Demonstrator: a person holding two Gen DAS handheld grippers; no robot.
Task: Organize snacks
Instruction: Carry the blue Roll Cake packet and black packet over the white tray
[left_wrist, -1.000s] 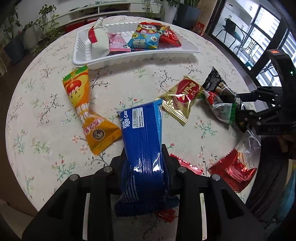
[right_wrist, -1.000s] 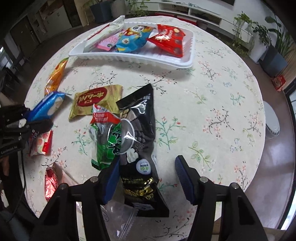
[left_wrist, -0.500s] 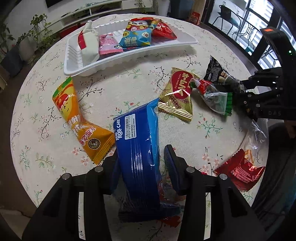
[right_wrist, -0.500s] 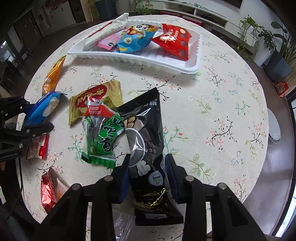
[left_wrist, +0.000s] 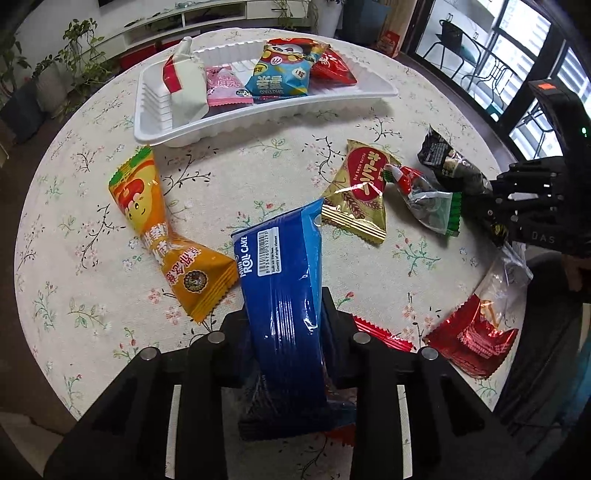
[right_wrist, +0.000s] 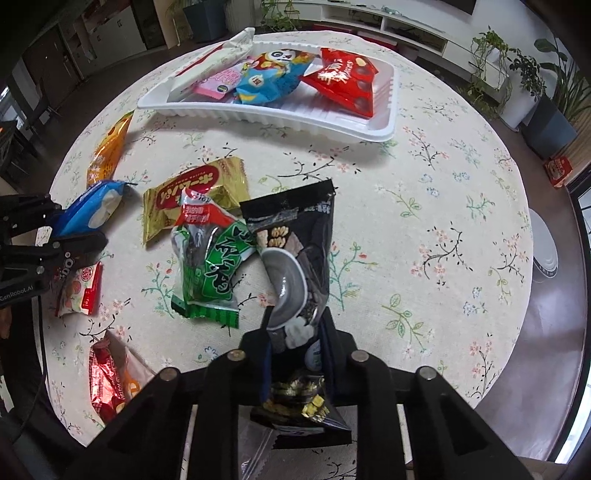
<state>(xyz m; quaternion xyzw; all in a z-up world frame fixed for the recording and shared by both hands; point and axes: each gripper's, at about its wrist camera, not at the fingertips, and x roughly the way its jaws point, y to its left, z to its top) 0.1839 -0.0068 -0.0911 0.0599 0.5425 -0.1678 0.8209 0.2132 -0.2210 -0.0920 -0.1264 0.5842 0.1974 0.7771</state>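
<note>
My left gripper (left_wrist: 284, 325) points steeply down, its jaws closing, and its pads press the sides of a blue roll cake pack (left_wrist: 280, 280), whose far end tilts up off the table. In the right wrist view, my right gripper (right_wrist: 295, 332) is also closing, and it pinches the near part of a black snack bag (right_wrist: 295, 236). The bag's far end rises toward the white tray (right_wrist: 258, 114). The tray (left_wrist: 258, 114) at the far side holds a white pack, a pink pack, a blue panda pack and a red pack.
Loose on the flowered tablecloth lie an orange pack (left_wrist: 162, 229), a gold pack (left_wrist: 362, 192), a green-and-red pack (left_wrist: 428, 199), a shiny red pack (left_wrist: 469, 339) at the near right edge and a small red pack (left_wrist: 380, 336) beside my left fingers.
The right jaws closed from wide apart onto the black bag. The left jaws loosened briefly, then closed again on the blue pack. Neither gripper shifted much over the table.
</note>
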